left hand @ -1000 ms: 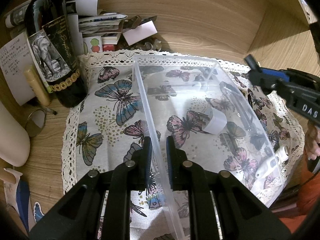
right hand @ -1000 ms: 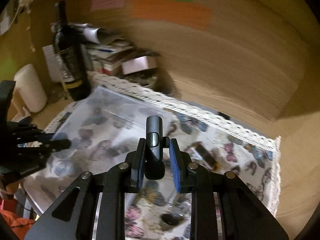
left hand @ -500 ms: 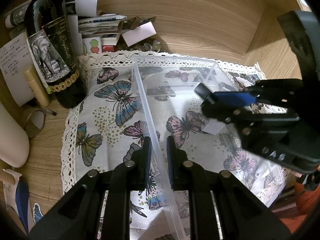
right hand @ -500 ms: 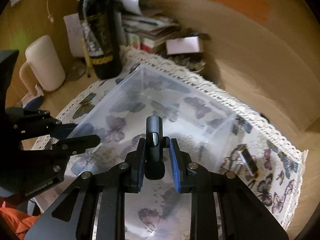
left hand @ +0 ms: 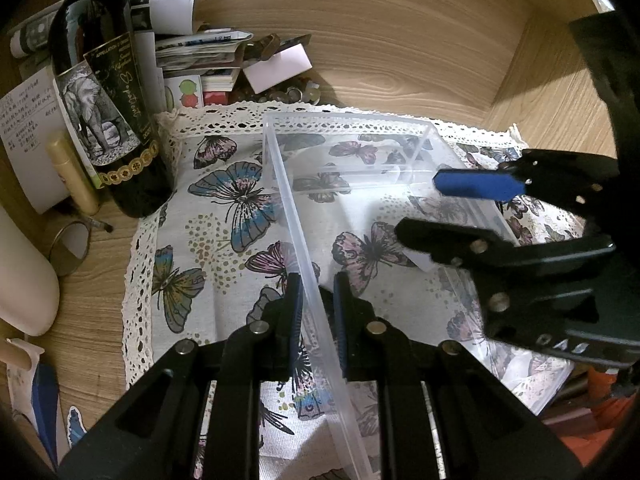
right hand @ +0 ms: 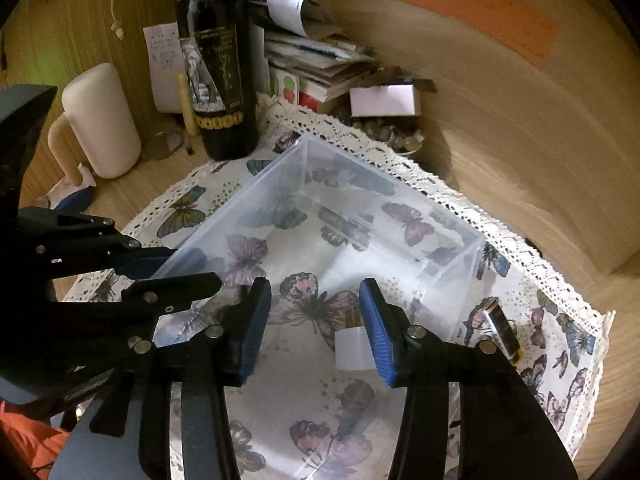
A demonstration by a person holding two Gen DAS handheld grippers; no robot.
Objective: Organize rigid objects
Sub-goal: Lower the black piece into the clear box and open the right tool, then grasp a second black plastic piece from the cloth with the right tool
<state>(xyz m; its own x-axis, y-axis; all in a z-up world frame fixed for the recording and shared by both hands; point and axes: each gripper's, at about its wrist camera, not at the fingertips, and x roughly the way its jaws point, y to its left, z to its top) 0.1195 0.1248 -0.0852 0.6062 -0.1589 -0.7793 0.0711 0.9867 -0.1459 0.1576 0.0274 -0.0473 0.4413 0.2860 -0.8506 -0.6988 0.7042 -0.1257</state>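
Note:
A clear plastic box (left hand: 360,152) (right hand: 320,200) stands on a butterfly-print cloth (left hand: 224,200). My left gripper (left hand: 316,300) is shut on the box's left wall, one finger on each side; it also shows in the right wrist view (right hand: 180,268). My right gripper (right hand: 316,320) is open and empty over the inside of the box; in the left wrist view (left hand: 424,208) it hangs above the box's right half. A small white-labelled item (right hand: 350,348) lies on the box floor by the right finger. The dark cylinder it held is not in view.
A dark wine bottle (left hand: 104,92) (right hand: 220,64) stands at the cloth's far left corner, with stacked papers and books (right hand: 316,64) behind. A cream mug (right hand: 100,120) is on the left. A small dark rectangular item (right hand: 504,332) lies on the cloth right of the box.
My right gripper swung in over the box and opened, letting go of the dark cylinder it held. The left gripper stayed shut on the box wall.

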